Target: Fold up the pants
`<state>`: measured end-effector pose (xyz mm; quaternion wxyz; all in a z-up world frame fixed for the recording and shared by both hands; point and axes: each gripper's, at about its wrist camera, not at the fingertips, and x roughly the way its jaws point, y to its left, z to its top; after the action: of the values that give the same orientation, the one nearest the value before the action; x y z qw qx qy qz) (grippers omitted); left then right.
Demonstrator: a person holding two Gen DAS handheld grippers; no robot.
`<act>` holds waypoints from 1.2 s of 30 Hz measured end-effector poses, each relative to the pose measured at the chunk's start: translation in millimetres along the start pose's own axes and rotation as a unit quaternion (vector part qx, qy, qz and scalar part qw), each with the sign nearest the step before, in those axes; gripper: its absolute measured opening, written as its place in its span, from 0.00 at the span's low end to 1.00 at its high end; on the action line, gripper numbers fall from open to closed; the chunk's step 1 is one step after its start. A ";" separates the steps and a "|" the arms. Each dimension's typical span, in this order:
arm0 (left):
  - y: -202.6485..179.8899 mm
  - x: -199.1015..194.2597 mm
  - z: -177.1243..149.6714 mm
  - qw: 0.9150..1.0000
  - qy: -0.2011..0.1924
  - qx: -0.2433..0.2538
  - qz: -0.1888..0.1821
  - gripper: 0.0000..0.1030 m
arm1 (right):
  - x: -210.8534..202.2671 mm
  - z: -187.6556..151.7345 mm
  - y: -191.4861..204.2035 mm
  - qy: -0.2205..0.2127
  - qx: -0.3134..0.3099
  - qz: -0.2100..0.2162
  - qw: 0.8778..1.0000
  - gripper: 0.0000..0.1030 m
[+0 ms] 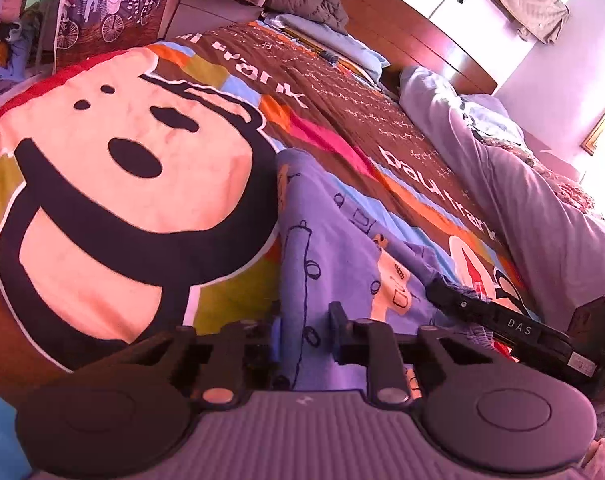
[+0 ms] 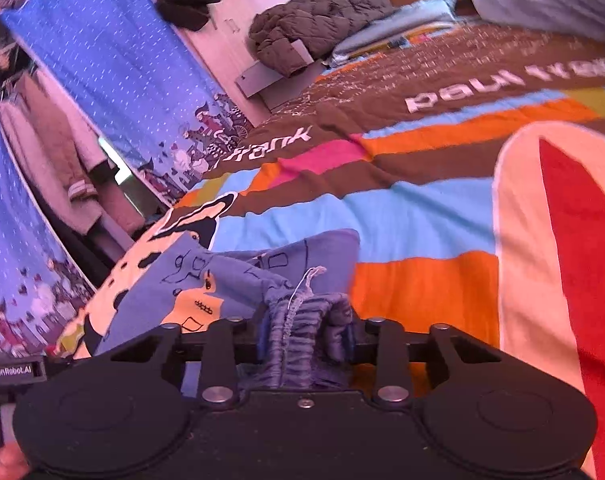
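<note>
Small blue pants (image 1: pixel 334 240) with drawn shapes and a peach patch lie on the bedspread (image 1: pixel 102 184), stretching away from me. My left gripper (image 1: pixel 304 336) is shut on a fold of the pants' near edge. My right gripper (image 2: pixel 304 340) is shut on the gathered elastic waistband (image 2: pixel 298 320), with a loose white thread above it; the rest of the pants (image 2: pixel 206 276) trails to the left. The right gripper (image 1: pixel 502 326) also shows in the left wrist view, low at the right, on the waistband.
The bed has a colourful cartoon bedspread (image 2: pixel 422 216). A lilac duvet (image 1: pixel 522 184) is bunched along the right side. A dark puffer jacket (image 2: pixel 318 20) and pillows lie near the wooden headboard (image 1: pixel 414 28). A blue patterned curtain (image 2: pixel 102 60) hangs beside the bed.
</note>
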<state>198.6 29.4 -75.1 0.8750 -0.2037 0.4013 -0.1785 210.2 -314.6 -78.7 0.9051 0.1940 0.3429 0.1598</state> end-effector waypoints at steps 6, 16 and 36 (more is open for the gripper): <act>-22.1 -9.6 24.3 0.999 -0.030 0.043 -0.015 0.18 | -8.7 19.4 21.4 -0.020 -0.055 0.002 0.998 0.20; -30.7 16.7 75.4 0.994 -0.080 0.074 0.010 0.18 | 3.7 79.1 38.1 -0.090 -0.110 0.006 0.990 0.19; -14.4 19.5 55.7 0.989 -0.069 0.070 0.109 0.93 | 41.8 55.7 28.8 -0.027 -0.080 -0.054 0.995 0.73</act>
<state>251.6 19.6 -47.0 0.9269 -0.1088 0.3465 -0.0952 273.6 -285.2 -50.5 0.9338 0.1069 0.3146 0.1325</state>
